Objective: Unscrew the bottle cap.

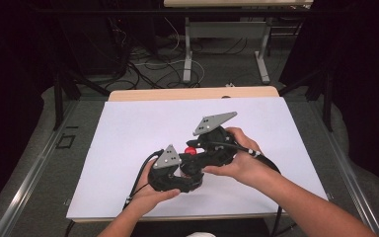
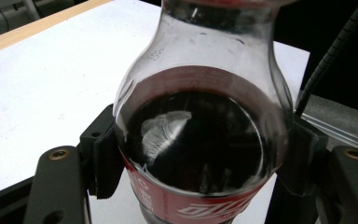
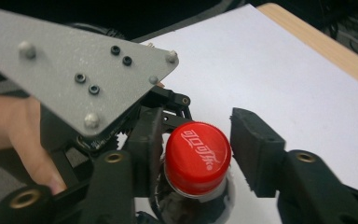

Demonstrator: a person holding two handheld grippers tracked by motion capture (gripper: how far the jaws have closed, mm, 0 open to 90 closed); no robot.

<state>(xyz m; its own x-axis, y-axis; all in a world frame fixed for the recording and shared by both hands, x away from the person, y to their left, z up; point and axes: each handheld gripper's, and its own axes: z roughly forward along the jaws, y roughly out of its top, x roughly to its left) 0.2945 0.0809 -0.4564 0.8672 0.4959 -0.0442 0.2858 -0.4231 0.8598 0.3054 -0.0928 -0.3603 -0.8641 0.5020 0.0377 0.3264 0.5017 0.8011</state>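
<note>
A person's 2 hands meet over the near middle of the bench (image 1: 128,128), which is covered by a white sheet with a strip of bare wood showing along the far edge. The left gripper (image 1: 170,173) is clamped on a cola bottle (image 2: 200,140): in the left gripper view its 2 black jaws press against the bottle's sides just above the red label, with dark drink filling the clear body between them. The bottle sits between the 2 grippers, near the bench's middle and slightly toward the near edge.

The right gripper (image 3: 193,149) reaches in from the right and sits at the bottle's top. In the right gripper view its jaws flank the red cap (image 3: 197,156); the left jaw lies against the cap, while a narrow gap shows between the cap and the right jaw, so the jaws stand slightly apart and do not clamp it. In the high view the cap (image 1: 191,150) shows as a red spot between the 2 grey plates on the grippers. The left hand (image 1: 148,192) wraps its gripper from below.
</note>
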